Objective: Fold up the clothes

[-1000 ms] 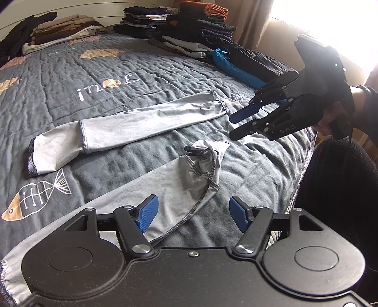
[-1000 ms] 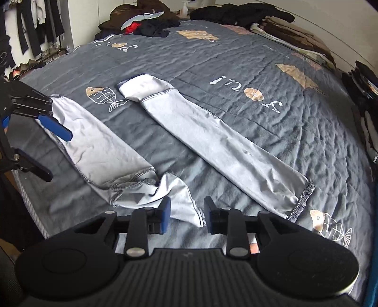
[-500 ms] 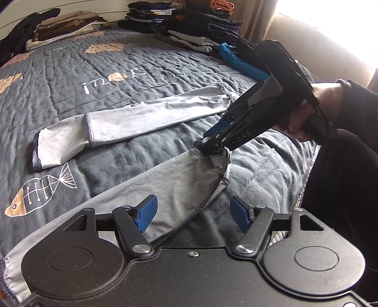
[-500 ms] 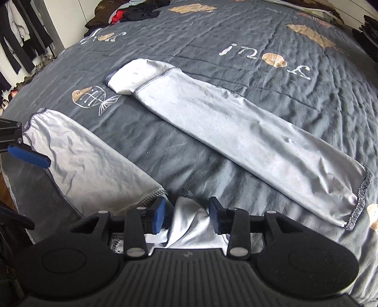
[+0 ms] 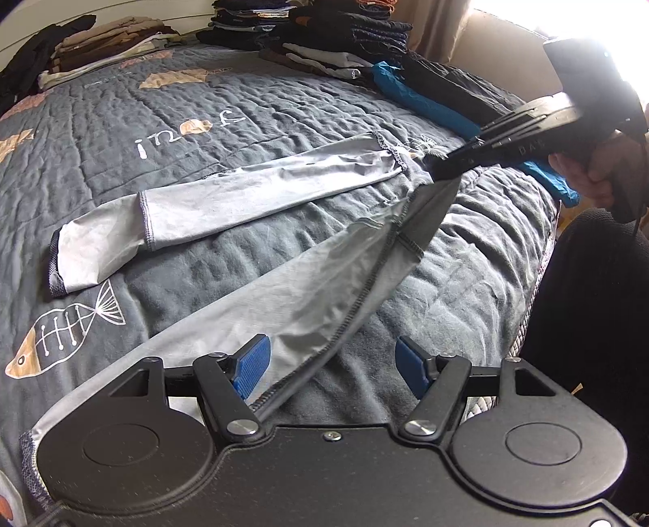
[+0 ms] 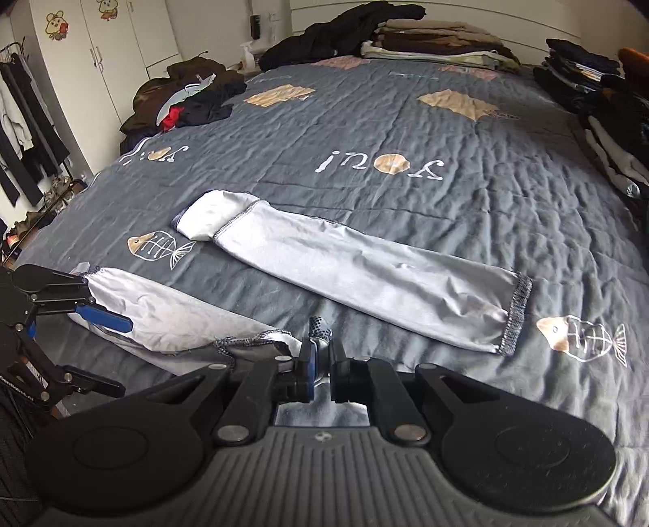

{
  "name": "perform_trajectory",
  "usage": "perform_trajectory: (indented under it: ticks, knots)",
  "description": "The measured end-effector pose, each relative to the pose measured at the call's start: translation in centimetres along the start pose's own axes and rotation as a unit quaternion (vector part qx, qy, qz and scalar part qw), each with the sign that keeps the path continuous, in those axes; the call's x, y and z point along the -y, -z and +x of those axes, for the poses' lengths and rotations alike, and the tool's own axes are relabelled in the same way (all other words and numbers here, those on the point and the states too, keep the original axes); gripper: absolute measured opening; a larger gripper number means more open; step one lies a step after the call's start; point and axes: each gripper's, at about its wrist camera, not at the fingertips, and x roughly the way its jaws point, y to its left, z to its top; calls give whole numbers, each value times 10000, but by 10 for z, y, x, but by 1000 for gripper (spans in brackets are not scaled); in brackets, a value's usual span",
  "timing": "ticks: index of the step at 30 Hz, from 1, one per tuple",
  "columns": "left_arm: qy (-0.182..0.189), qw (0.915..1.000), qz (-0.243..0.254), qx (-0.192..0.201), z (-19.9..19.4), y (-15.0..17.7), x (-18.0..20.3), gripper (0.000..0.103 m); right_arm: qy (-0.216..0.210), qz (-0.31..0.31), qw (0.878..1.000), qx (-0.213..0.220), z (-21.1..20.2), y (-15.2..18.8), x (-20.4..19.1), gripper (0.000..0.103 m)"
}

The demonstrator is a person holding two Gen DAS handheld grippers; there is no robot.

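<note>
The near grey sleeve [image 5: 308, 292] runs along the front edge of the bed, and its right end is off the quilt, pinched and pulled up into a taut peak. The right hand-held gripper [image 6: 320, 360] has just been closing and now its blue pads are clamped on that cuff, a scrap of dotted hem poking up between them; from the left wrist view the same tool [image 5: 440, 172] shows as a closed black beak with the cloth hanging from its tip, a hand [image 5: 588, 178] on the grip behind. The left hand-held gripper [image 5: 330, 367] hovers over the sleeve's other stretch, jaws apart, one blue pad [image 5: 251, 365] over the fabric, the other over bare quilt; whether they touch the cloth I can't tell. Farther in, the second grey sleeve [image 6: 349, 275] lies flat and straight, dark-hemmed at both ends, well apart from the lifted one. Under both, the grey quilt [image 6: 446, 129] with fish-skeleton prints and white lettering. Folded stacks [image 5: 336, 28] line the far side and the right edge, with a blue garment [image 5: 417, 101] beside them.
</note>
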Motion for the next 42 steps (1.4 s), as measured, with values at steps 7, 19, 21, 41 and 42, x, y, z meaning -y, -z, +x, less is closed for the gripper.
perform_trajectory:
  ticks: [7, 19, 21, 41, 42]
  knots:
    - [-287, 9995, 94, -108, -4, 3, -7, 68, 365, -592, 9932, -932, 18, 43, -6, 10]
    - [-1496, 9880, -366, -120, -58, 24, -63, 69, 425, -518, 9964, -517, -12, 41, 2, 31]
    - [-1576, 9862, -506, -74, -68, 26, -69, 69, 440, -442, 9972, -408, -11, 36, 7, 33]
    - [-62, 9995, -88, 290, 58, -24, 46, 69, -90, 176, 9969, -765, 49, 36, 26, 34]
    - [-65, 9995, -10, 305, 61, -24, 49, 69, -108, 178, 9970, -739, 48, 37, 26, 30]
